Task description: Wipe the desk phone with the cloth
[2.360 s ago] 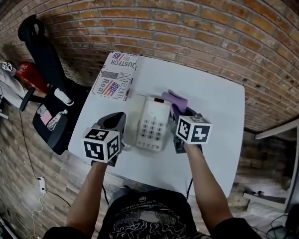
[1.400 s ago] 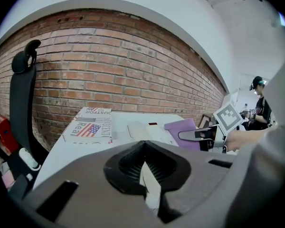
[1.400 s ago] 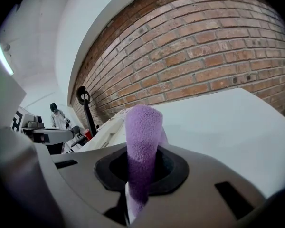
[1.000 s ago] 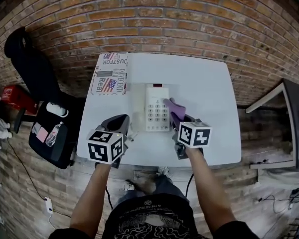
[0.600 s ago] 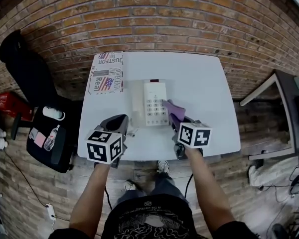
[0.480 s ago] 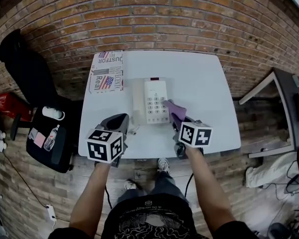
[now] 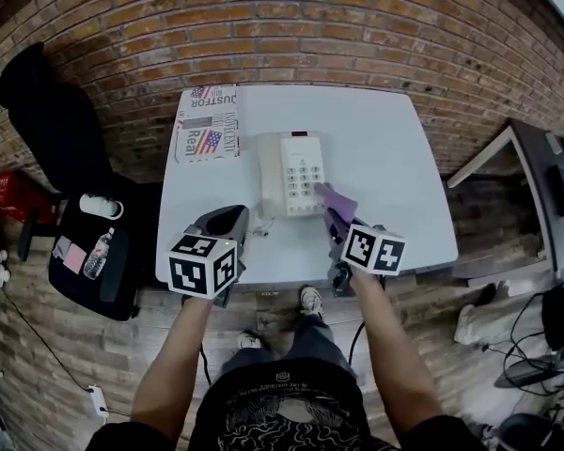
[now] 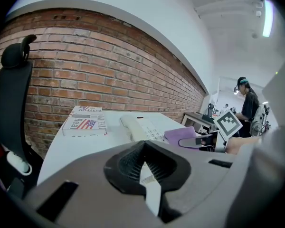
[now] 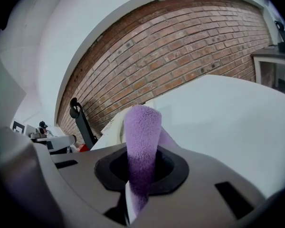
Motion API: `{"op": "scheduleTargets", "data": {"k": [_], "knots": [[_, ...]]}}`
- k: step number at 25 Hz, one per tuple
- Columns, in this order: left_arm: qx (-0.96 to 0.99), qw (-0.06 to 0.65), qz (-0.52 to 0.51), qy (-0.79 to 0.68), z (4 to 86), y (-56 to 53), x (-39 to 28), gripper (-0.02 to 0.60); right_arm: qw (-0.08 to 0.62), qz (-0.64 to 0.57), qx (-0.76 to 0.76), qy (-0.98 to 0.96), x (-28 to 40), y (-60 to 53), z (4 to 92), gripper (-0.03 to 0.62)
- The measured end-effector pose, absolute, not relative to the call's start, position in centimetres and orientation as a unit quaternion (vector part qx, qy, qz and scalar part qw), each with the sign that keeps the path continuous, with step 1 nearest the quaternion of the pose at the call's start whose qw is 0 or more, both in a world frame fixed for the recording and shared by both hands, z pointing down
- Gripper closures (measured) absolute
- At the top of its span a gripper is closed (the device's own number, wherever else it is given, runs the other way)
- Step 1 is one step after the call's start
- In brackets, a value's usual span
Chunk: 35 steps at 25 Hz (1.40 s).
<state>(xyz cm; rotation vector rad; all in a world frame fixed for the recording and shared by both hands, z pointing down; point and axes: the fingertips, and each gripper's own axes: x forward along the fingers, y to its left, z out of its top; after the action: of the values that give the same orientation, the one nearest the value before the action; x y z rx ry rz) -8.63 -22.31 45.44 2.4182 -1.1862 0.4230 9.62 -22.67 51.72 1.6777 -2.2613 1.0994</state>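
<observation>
The cream desk phone (image 7: 296,172) lies on the white table (image 7: 385,148), handset on its left side. My right gripper (image 7: 333,218) is shut on a purple cloth (image 7: 337,200) that hangs over the phone's near right corner. In the right gripper view the cloth (image 9: 142,127) stands up between the jaws of that gripper (image 9: 141,175). My left gripper (image 7: 231,220) is shut and holds nothing, near the table's front edge, left of the phone. Its own view shows the left gripper (image 8: 145,167), the phone (image 8: 141,127) and the cloth (image 8: 180,136) ahead.
A printed cardboard box (image 7: 208,123) lies at the table's back left corner, against the brick wall (image 7: 291,26). A black office chair (image 7: 52,111) stands left of the table. A person (image 8: 249,106) stands far off on the right.
Over the past 2.4 s my right gripper drew the cloth from the phone's far right side back to its near right corner. The left gripper stayed put. The head view shifted.
</observation>
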Motion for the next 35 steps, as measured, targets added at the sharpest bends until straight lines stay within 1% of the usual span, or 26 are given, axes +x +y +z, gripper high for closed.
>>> {"op": "scheduleTargets", "data": {"k": [16,24,35], "knots": [[0.868,0.203,0.151,-0.426,45.8,-20.2,-12.9,0.575,0.030,0.365,0.538,-0.759,3.3,-21.1,51.8,0.549],[0.865,0.204,0.156,-0.432,46.1,-19.1,-14.6,0.575,0.004,0.370,0.519,-0.771,0.9,-20.1,51.7,0.549],[0.862,0.204,0.158,-0.437,46.3,-18.1,-15.6,0.575,0.014,0.359,0.490,-0.794,-2.6,-19.3,51.5,0.549]]}}
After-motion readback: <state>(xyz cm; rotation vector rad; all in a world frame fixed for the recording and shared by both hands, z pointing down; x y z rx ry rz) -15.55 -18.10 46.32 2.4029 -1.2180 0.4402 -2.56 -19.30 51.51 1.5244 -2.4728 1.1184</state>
